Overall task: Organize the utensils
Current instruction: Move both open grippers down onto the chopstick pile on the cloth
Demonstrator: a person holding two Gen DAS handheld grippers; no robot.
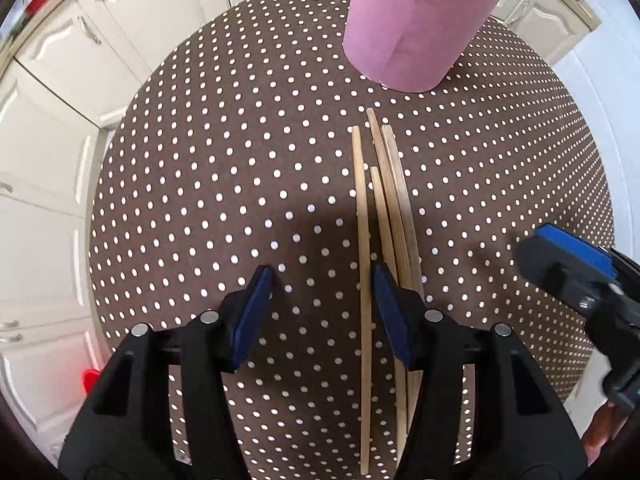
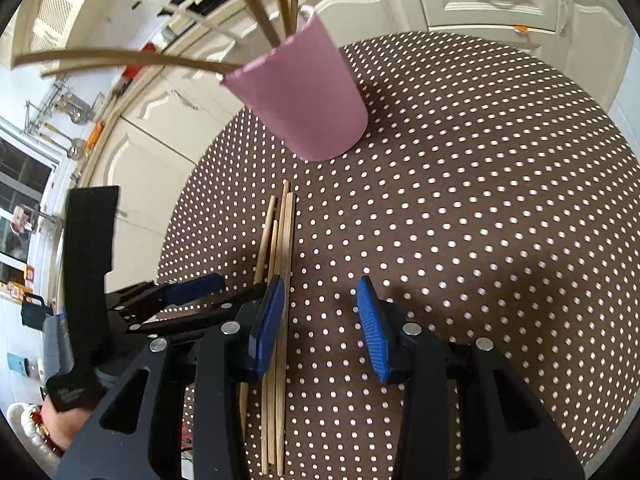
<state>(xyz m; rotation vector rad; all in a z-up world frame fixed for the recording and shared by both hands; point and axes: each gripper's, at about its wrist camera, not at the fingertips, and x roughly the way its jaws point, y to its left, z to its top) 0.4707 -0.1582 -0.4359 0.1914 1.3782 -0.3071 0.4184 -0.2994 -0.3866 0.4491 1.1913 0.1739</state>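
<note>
Several wooden chopsticks [image 1: 394, 216] lie side by side on a round brown polka-dot table [image 1: 200, 200], below a pink cup [image 1: 416, 20]. My left gripper [image 1: 320, 272] hangs open just over them. One chopstick [image 1: 363, 280] runs between its jaws, untouched, and the others pass under its right finger. In the right wrist view the same chopsticks [image 2: 283, 240] lie by the left pad of my open right gripper [image 2: 320, 280], with nothing pinched. The pink cup [image 2: 304, 100] holds several more chopsticks [image 2: 256, 20]. Each gripper shows in the other's view: the right gripper [image 1: 556, 256] and the left gripper [image 2: 224, 292].
White cabinet doors [image 1: 60, 160] ring the table [image 2: 480, 200] on the left and far sides. A red object [image 1: 90, 378] lies on the floor at lower left. A hand with a white cuff [image 2: 36, 424] holds the left tool. A kitchen counter with hanging tools [image 2: 68, 112] stands far left.
</note>
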